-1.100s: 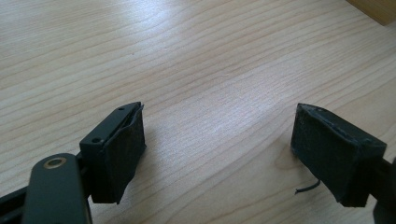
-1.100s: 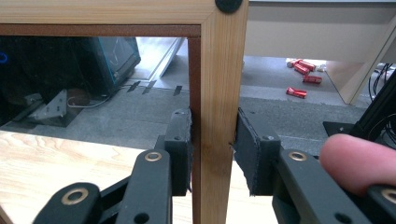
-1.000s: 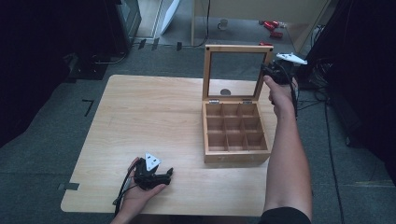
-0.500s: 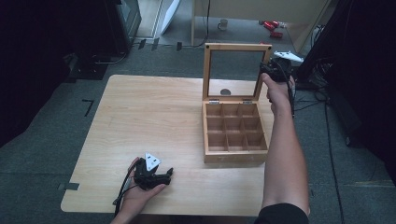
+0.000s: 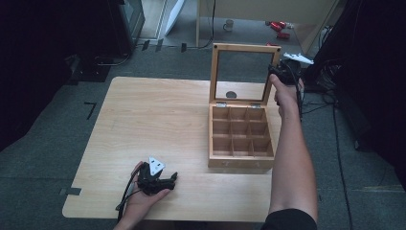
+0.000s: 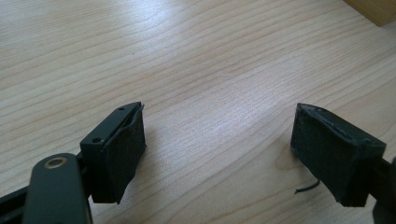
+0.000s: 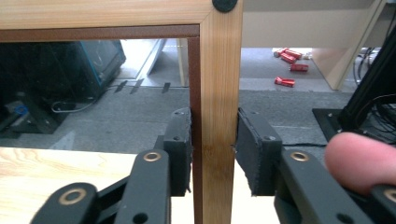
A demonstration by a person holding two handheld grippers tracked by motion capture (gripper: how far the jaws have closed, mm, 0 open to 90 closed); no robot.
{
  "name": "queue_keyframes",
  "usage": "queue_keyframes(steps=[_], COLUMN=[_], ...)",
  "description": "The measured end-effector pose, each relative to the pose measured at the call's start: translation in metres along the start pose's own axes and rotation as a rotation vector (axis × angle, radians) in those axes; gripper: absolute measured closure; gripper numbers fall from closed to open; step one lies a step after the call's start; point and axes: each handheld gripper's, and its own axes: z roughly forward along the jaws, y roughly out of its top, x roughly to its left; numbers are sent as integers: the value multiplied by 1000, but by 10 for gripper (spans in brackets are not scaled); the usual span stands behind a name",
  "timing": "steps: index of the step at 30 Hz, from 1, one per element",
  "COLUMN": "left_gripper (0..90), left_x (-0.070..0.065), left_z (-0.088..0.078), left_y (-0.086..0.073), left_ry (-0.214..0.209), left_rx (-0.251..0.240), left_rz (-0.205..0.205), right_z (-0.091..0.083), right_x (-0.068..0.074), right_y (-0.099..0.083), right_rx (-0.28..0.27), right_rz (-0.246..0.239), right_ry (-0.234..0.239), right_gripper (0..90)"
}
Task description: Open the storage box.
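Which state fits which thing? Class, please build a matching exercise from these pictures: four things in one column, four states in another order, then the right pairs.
1. box lid
2. left gripper
3. right gripper
4. box compartments

a. open, low over bare wood
b. empty
c. standing upright
d. closed on the lid's frame

Pairs: 1-c, 2-a, 3-d, 4-b

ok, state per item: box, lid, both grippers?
wooden box: open, compartments look empty.
lid: raised upright, glass pane in wooden frame.
right gripper: jaws on either side of the lid frame's side rail, shut on it.
left gripper: open, nothing between its jaws, low over the table.
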Motion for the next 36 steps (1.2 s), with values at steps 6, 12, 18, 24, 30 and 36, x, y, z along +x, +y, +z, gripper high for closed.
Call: queue_keyframes(steps=[6,12,18,24,30,36], left_gripper=[184,184,184,184,184,184], left_x=[-1,-1,-1,-1,-1,-1], left_z=[0,0,0,0,0,0], left_y=[0,0,0,0,0,0], left_ry=[3,4,4,4,7,6], left_rx=[-1,-2,1,2,1,1], left_rz=[0,1,3,4,7,5], right_z=[-11,-28,-48,-66,-83,-105], right_x=[-8,-6,3,8,7,-1], right_y=[-4,-10,-18,-31,-46,-64], right_rx=[12,20,27,38,47,43], right_rz=[53,30,4,-36,-49,-47], right_ry=[82,117,138,154,153,146], right_gripper=[264,140,133,132,131,131])
